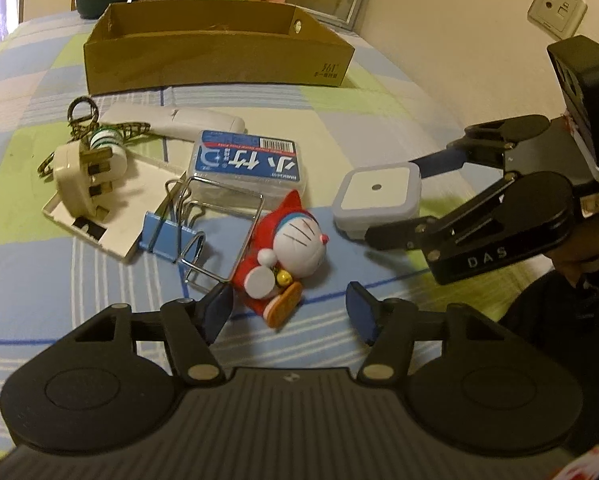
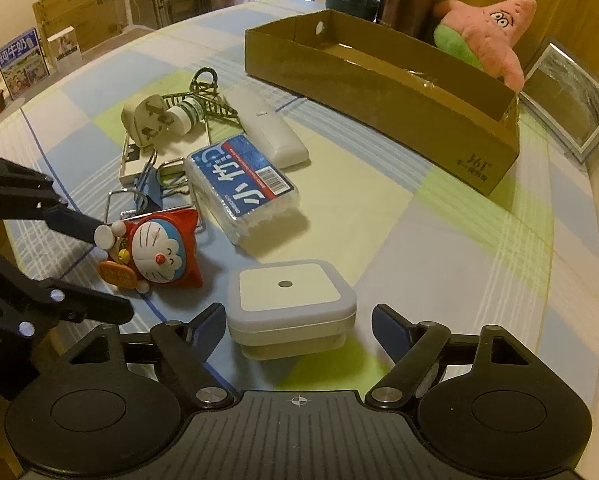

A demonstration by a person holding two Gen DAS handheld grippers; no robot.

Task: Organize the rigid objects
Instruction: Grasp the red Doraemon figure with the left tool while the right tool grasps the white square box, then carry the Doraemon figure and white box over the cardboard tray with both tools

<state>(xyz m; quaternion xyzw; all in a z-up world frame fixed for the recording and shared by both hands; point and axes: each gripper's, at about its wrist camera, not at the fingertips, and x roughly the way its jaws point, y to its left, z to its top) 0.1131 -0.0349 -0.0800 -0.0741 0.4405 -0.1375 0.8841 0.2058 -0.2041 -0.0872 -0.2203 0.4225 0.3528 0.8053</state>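
Observation:
A red and white cat figurine [image 1: 287, 248] lies on the checked cloth between the tips of my left gripper [image 1: 289, 314]. Its jaws are open, with a clear gap on the right side. From the right wrist view the same figurine [image 2: 159, 248] sits between the left gripper's fingers [image 2: 79, 224]. A square white night light [image 2: 291, 300] rests between the tips of my right gripper [image 2: 299, 326], which is open: the left pad is close to it and the right pad stands apart. An open cardboard box [image 2: 379, 92] stands at the back.
Left of the figurine is a pile: a blue-labelled clear plastic case [image 1: 247, 168], a blue binder clip [image 1: 167, 232], a white plug [image 1: 87, 172], a white remote [image 1: 179, 122] and a small bottle [image 1: 103, 140]. A pink plush [image 2: 487, 32] and a picture frame [image 2: 571, 96] lie behind the box.

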